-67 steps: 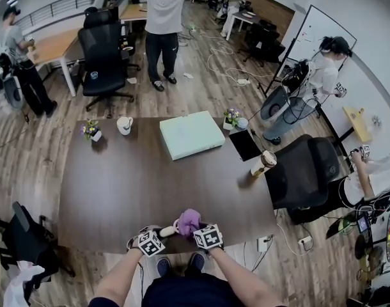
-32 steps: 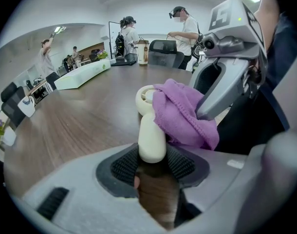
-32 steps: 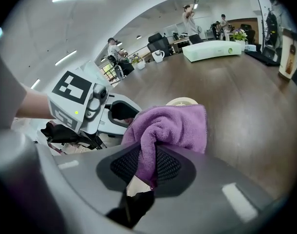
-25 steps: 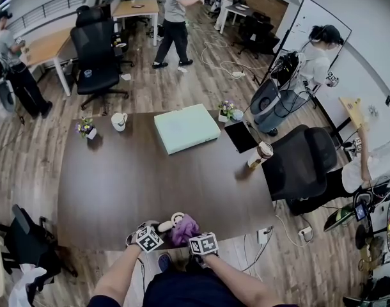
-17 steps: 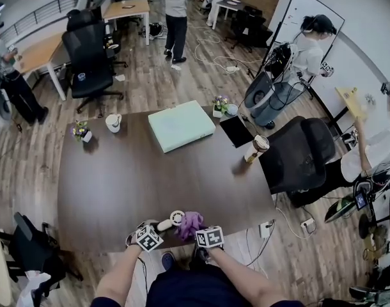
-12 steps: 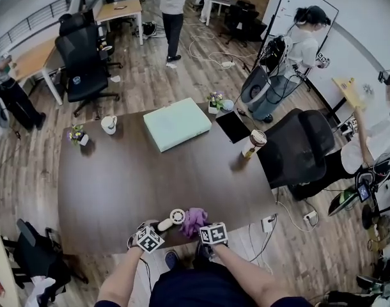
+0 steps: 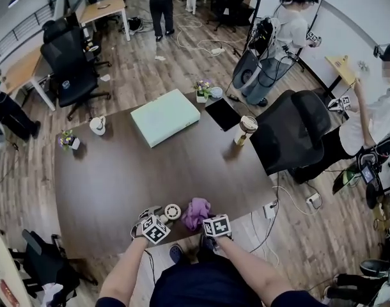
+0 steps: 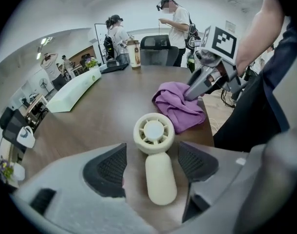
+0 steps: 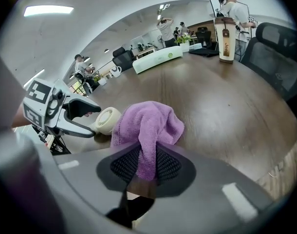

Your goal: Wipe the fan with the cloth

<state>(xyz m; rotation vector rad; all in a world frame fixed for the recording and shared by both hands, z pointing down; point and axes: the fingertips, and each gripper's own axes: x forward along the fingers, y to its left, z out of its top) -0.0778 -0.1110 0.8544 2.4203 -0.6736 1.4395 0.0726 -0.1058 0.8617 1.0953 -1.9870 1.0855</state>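
Note:
A small cream hand-held fan [image 8: 154, 133] lies flat on the dark table [image 7: 118, 178] near its front edge. My left gripper [image 8: 151, 161] is open. Its jaws have just been opening, and the fan's handle lies between the pads without touching them. My right gripper [image 9: 146, 165] is shut on a purple cloth [image 9: 148, 123], which rests bunched on the table just right of the fan's head. The head view shows the fan [image 7: 171, 212], the cloth [image 7: 196, 211] and both grippers, left [image 7: 158, 217] and right [image 7: 204, 217], side by side at the table edge.
Farther back on the table are a pale green box [image 7: 164, 116], a dark tablet [image 7: 222, 113], a paper cup [image 7: 244, 130], a white mug [image 7: 97, 125] and two small flower pots [image 7: 202, 89]. A black office chair [image 7: 291, 133] stands at the table's right side. People stand around the room.
The right gripper has drawn the cloth a little to the right, off the fan's head. The fan now lies on the table with the left gripper just behind it.

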